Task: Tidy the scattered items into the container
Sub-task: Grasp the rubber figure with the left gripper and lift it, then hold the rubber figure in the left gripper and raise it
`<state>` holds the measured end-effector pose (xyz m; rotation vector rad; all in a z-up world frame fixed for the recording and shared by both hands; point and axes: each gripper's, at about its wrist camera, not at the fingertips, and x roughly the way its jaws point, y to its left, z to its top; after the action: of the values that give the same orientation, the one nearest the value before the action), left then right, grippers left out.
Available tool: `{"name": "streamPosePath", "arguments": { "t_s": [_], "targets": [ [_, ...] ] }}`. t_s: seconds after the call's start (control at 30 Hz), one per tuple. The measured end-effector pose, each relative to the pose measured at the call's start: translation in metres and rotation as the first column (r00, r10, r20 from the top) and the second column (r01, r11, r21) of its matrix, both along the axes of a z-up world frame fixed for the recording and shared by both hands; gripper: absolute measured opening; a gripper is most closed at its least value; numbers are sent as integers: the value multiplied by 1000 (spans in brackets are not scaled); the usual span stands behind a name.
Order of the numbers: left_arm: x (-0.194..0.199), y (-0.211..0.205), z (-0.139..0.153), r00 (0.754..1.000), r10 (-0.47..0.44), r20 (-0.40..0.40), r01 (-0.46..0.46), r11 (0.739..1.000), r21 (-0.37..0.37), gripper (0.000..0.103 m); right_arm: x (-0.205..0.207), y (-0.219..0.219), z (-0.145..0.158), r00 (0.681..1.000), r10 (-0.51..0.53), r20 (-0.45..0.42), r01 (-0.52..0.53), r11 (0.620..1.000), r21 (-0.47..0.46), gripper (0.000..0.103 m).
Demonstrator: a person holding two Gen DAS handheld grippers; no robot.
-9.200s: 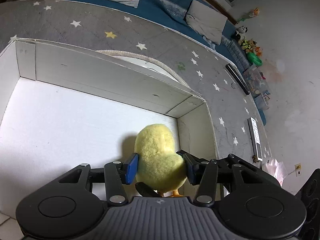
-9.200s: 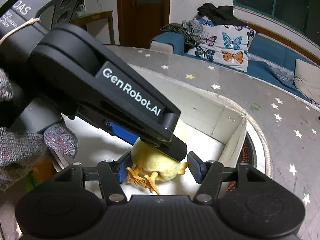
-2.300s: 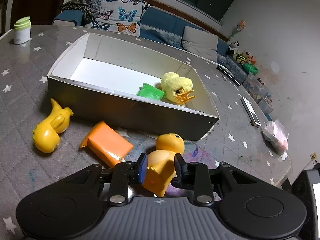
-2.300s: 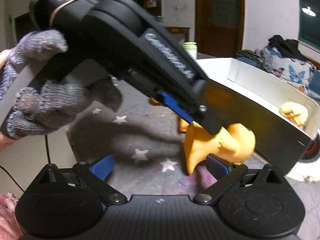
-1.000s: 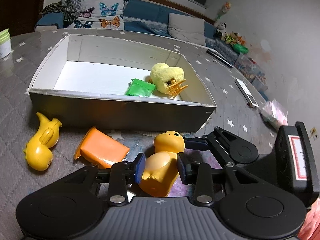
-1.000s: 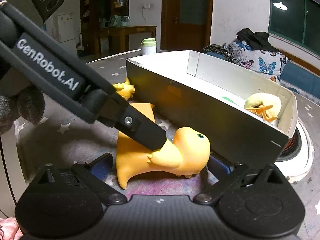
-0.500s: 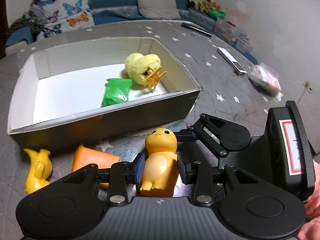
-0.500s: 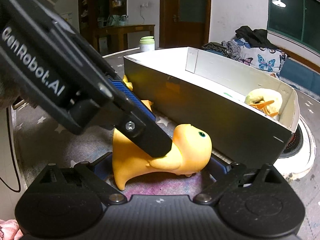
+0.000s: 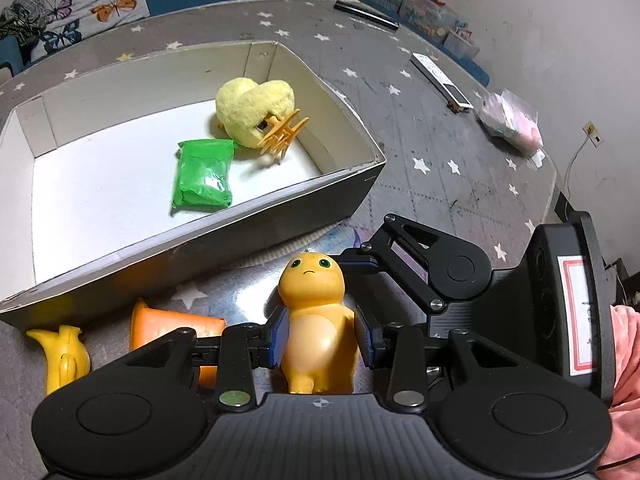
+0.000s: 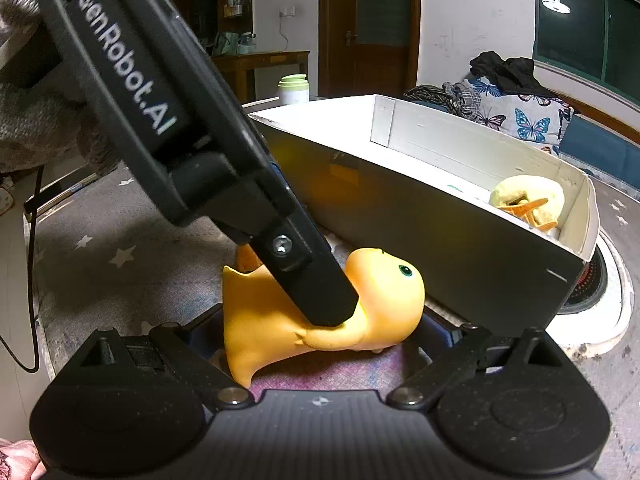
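My left gripper [image 9: 320,334] is shut on an orange rubber figure [image 9: 316,320] with green eyes, just in front of the white cardboard box [image 9: 280,220]. The box holds a yellow plush chick [image 9: 256,110] and a green packet [image 9: 204,178]. My right gripper [image 10: 316,340] is open, its blue pads on either side of the same figure [image 10: 384,300], not pressing it. The left gripper's finger [image 10: 308,272] crosses the figure in the right wrist view. An orange packet [image 9: 172,328] and a yellow rubber toy [image 9: 64,356] lie on the table to the left.
The grey star-patterned tablecloth [image 9: 440,140] covers the table. A white remote [image 9: 440,80], a black remote [image 9: 366,12] and a plastic bag [image 9: 512,120] lie at the far right. A green-lidded jar [image 10: 294,88] stands beyond the box. A round white mat [image 10: 608,300] lies under the box.
The left gripper has tilted up over the box, holding the orange figure. The right gripper has come in close around the figure from the side, still open.
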<state>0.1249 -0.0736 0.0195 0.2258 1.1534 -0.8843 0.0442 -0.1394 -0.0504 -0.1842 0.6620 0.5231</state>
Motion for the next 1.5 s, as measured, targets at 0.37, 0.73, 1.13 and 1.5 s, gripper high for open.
{"name": "streamPosePath", "arguments": {
  "t_s": [0.37, 0.73, 1.13, 1.5],
  "targets": [
    [-2, -12, -3, 999, -32, 3, 31, 999, 25, 45, -7, 1, 0, 1000, -2, -3, 2, 1000, 8, 97],
    [2, 3, -12, 999, 21, -24, -22, 998, -61, 48, -15, 1, 0, 1000, -7, -2, 7, 1000, 14, 96],
    [17, 16, -35, 970, 123, -208, -154, 977, -144, 56, -21, 2, -2, 1000, -16, 3, 16, 1000, 17, 94],
    [6, 13, -38, 971, 130, -202, -161, 977, -142, 56, -24, 4, 1, 1000, -9, 7, 9, 1000, 15, 94]
  ]
}}
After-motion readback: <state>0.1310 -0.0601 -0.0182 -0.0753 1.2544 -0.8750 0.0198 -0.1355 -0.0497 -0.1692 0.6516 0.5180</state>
